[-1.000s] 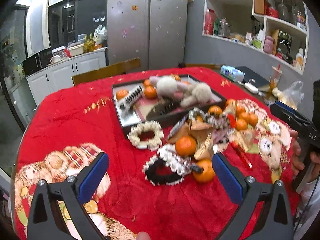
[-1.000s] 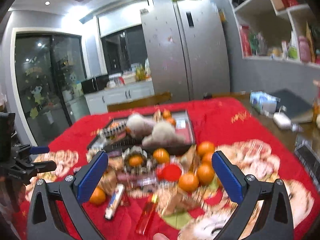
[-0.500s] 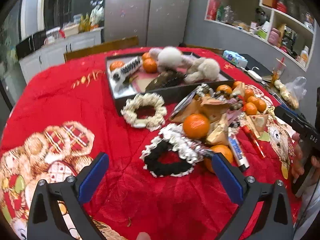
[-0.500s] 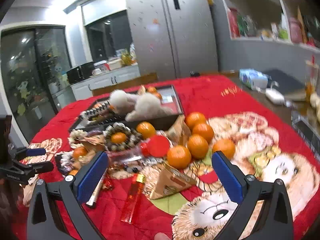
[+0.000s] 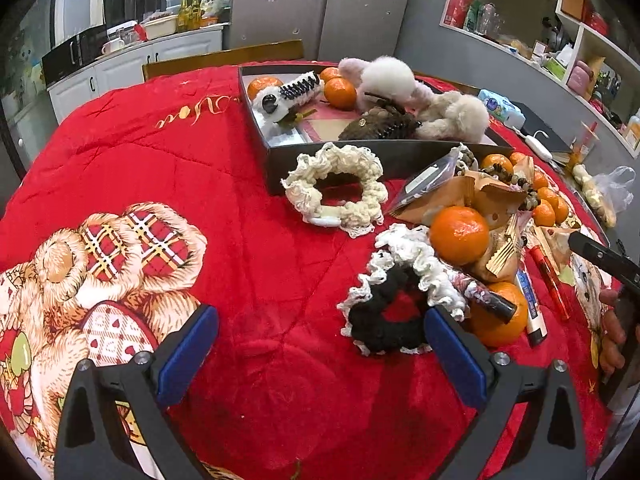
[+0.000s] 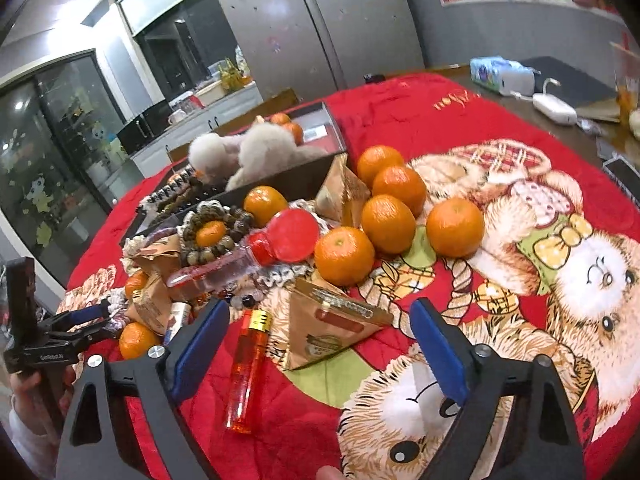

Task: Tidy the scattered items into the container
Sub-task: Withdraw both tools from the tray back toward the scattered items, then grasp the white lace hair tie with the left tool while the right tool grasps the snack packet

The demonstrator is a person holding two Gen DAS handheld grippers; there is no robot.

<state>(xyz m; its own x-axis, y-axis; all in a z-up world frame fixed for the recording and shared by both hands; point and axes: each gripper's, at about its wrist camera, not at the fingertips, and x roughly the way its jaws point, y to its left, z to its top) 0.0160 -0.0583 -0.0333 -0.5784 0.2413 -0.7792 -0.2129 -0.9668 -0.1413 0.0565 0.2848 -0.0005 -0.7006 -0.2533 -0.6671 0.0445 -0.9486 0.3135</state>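
Lately, you lowered both grippers toward the clutter. Left gripper (image 5: 320, 344): wide open, empty, black-and-white scrunchie (image 5: 394, 308) at its one o'clock. Right gripper (image 6: 320, 336): closing, empty, around orange lighter (image 6: 248, 368) and snack packet (image 6: 332, 332). Tray (image 5: 360, 156): twelve o'clock.

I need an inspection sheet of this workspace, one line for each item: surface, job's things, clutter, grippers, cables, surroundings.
Surface: red blanket with bear pictures covers the table.
Job's things: dark tray already holds oranges, plush toys and hair clips; cream scrunchie, black-and-white scrunchie, loose oranges, orange lighter and triangular packet lie outside it.
Clutter: bead bracelet and wrappers piled beside the tray.
Grippers: left gripper open, empty; right gripper closing, jaws around the packet and lighter, pads not touching.
Cables: white charger with cord on the far table edge.
Surroundings: fridge, kitchen counter, wall shelves.
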